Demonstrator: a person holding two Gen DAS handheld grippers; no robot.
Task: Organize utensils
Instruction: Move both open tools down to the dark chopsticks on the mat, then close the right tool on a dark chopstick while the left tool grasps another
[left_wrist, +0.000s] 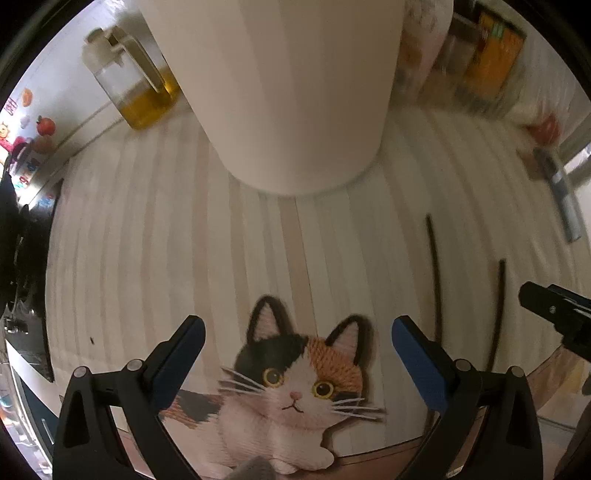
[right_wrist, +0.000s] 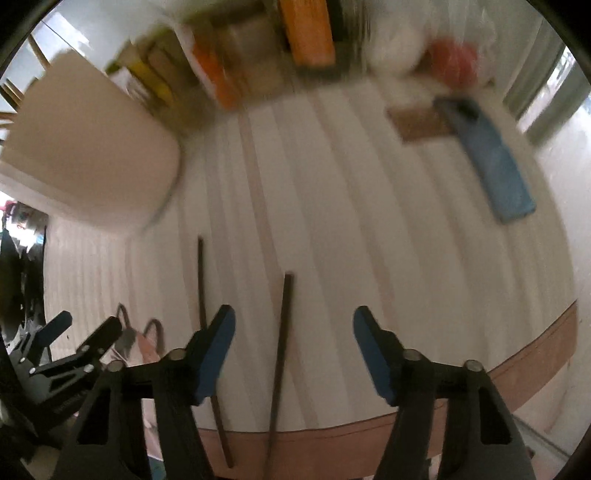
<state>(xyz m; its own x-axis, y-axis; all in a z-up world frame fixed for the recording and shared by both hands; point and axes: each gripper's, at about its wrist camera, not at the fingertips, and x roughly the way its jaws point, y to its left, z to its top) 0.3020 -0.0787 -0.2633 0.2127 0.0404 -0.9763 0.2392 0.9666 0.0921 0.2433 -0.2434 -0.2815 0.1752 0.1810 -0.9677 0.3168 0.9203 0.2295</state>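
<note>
Two dark chopsticks lie on the striped white tablecloth. In the right wrist view one chopstick (right_wrist: 281, 354) lies between my fingers and the other (right_wrist: 202, 280) passes under the left finger. My right gripper (right_wrist: 293, 332) is open just above them. They also show at the right of the left wrist view, as the left chopstick (left_wrist: 434, 273) and the right chopstick (left_wrist: 496, 314). A tall white holder (left_wrist: 288, 92) stands ahead of my left gripper (left_wrist: 297, 332), which is open and empty over a cat picture (left_wrist: 291, 391). The holder shows blurred in the right wrist view (right_wrist: 88, 155).
A glass oil bottle (left_wrist: 136, 85) stands left of the holder. Boxes and packets (right_wrist: 258, 55) line the back. A blue phone-like object (right_wrist: 491, 158) lies at the far right. The round table's brown edge (right_wrist: 535, 354) runs close in front.
</note>
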